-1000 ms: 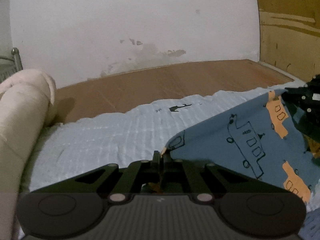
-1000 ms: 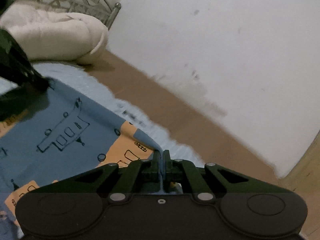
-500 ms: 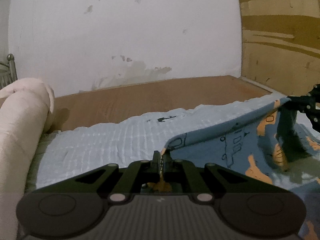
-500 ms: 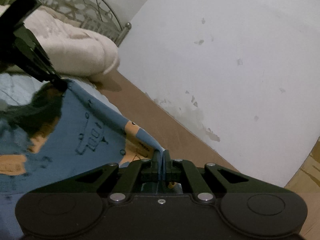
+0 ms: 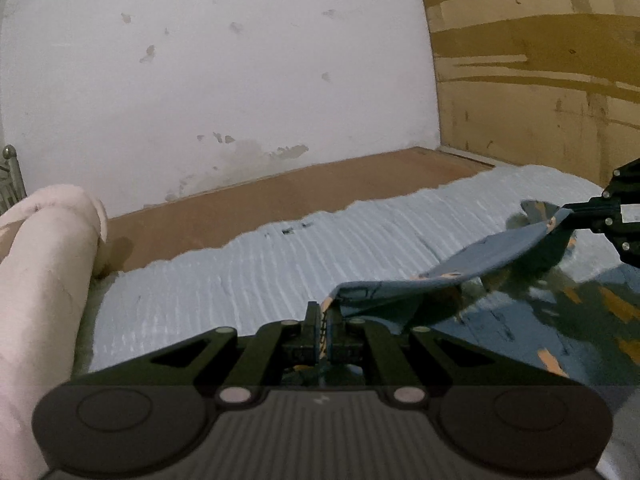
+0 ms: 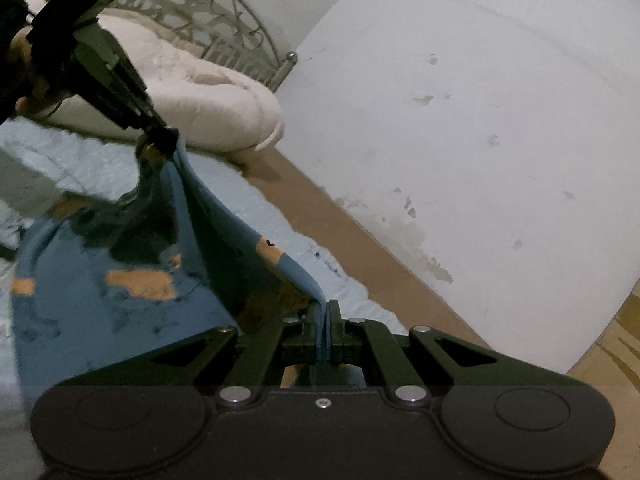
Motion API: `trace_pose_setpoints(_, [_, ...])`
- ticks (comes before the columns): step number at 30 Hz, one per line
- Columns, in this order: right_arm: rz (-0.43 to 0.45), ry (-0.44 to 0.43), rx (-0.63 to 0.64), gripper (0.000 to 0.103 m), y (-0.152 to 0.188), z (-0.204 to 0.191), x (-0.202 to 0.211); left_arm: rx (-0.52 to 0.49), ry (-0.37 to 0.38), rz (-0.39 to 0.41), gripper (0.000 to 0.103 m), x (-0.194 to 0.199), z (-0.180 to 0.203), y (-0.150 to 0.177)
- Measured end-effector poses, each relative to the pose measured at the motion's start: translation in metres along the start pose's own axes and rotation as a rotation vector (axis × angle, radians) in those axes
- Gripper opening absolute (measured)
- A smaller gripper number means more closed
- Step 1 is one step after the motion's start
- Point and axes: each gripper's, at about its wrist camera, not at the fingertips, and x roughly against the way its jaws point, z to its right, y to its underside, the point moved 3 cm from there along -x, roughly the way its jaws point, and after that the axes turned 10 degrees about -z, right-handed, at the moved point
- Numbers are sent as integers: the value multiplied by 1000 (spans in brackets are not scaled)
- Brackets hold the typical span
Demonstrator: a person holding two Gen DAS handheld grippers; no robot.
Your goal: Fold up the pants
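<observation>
Left tongs (image 5: pixel 325 312) and right tongs (image 6: pixel 323 316) are each clamped tight on an edge of the pants (image 6: pixel 132 300), lifting that edge off the bed's pale blue quilt (image 5: pixel 248 276). The pants are blue, printed with orange blocks and dark line drawings; the rest trails toward seven o'clock in the right wrist view.

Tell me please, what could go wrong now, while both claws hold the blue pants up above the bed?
1. Each claw, left and right, pinches only a thin edge of the pants; the cloth could slip out.
2. The cloth between them sags and bunches, so the fold may land creased on the light blue blanket.
3. The pink pillow lies near the left claw; the cloth could catch on it.
</observation>
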Motion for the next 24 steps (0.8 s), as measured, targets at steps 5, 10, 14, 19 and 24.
trace_pose_setpoints(5, [-21,-17,40,0,16,-30,25,-1,21,-33,2,6,8,30])
trace_pose_setpoints(10, [-34,-36,79,0,32,-55,43,-49,24,-67,2,7,20,63])
trace_pose_setpoints(14, [-48,-25,181,0,40,-78,48,-67,21,-86,2,4,30,81])
trace_pose_setpoints(19, [-63,-13,298,0,50,-100,48,-64,18,-73,1,6,36,91])
trace_pose_setpoints(24, [-54,1,312,0,51,-99,60,-56,33,-48,1,15,31,86])
